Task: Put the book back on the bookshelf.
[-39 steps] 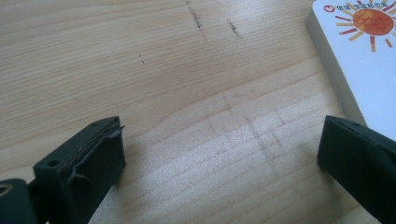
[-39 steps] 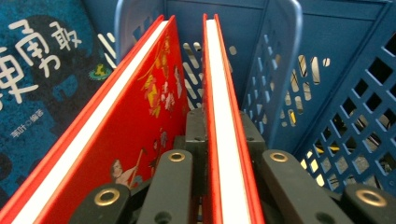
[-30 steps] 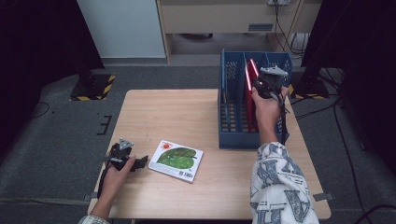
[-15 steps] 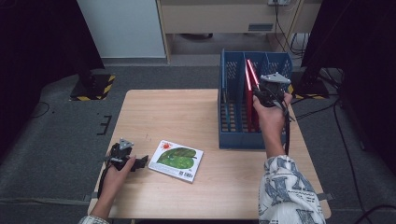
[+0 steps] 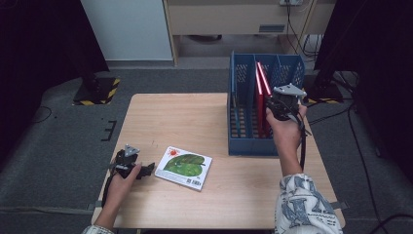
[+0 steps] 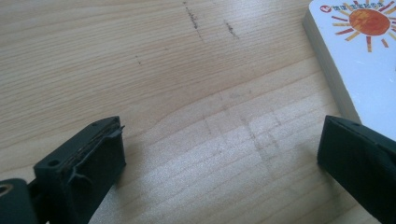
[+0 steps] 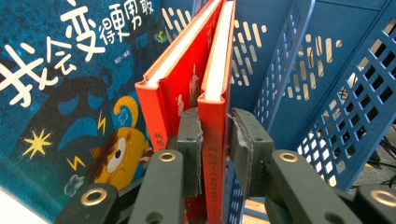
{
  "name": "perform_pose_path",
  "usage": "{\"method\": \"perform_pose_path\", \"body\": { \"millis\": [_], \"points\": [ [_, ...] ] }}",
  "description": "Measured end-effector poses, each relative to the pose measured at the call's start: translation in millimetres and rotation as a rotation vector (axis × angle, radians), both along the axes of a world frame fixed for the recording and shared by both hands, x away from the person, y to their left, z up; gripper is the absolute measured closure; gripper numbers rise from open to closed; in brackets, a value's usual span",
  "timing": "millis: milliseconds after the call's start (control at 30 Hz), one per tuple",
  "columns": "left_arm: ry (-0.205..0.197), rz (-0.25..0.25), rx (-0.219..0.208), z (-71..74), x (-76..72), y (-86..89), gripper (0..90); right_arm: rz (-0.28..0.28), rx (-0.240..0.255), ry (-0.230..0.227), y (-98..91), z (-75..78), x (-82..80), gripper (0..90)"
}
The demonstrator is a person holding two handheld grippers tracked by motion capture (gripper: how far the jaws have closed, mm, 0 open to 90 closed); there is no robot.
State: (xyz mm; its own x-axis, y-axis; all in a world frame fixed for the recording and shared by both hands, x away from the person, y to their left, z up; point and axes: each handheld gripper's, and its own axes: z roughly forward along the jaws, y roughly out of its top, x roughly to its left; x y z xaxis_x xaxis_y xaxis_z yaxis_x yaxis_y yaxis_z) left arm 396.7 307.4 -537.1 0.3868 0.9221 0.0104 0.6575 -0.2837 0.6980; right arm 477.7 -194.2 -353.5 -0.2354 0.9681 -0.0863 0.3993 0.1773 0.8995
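Right gripper point(image 5: 284, 101) over blue rack point(image 5: 243, 146) at table's far right corner. Its jaws have just been closing, now clamped on spine of red book point(image 7: 215, 100) standing upright in rack beside second red book point(image 7: 175, 84) and blue-covered book point(image 7: 56, 93). Left gripper point(image 6: 219, 172) near table's near left edge, jaws wide apart, nothing between them. Sun-cover picture book point(image 5: 183, 166) flat on table point(image 5: 175, 117) just beside it (untouched). Judgement: three books racked, one left.
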Motion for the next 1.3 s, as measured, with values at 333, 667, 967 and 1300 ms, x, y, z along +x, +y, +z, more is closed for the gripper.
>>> {"method": "perform_pose_path", "body": {
  "millis": [333,667,967,1300],
  "points": [
    [0.0,0.0,0.0,0.0,0.1,0.0,0.0,0.013,0.0,0.002,5.6,-0.3,-1.7,77.1],
    [0.0,-0.002,0.001,0.0,0.0,-0.1,0.0,0.039,0.048,-0.003,-2.1,-0.9,-13.5,59.2],
    [0.0,-0.002,0.001,0.0,0.1,-0.2,0.0,0.079,0.116,-0.004,-12.7,-7.2,-26.7,41.5],
    [0.001,-0.007,0.002,0.2,-0.1,-0.5,0.0,0.14,0.114,-0.019,-7.7,-19.9,-43.1,27.3]
  ]
}}
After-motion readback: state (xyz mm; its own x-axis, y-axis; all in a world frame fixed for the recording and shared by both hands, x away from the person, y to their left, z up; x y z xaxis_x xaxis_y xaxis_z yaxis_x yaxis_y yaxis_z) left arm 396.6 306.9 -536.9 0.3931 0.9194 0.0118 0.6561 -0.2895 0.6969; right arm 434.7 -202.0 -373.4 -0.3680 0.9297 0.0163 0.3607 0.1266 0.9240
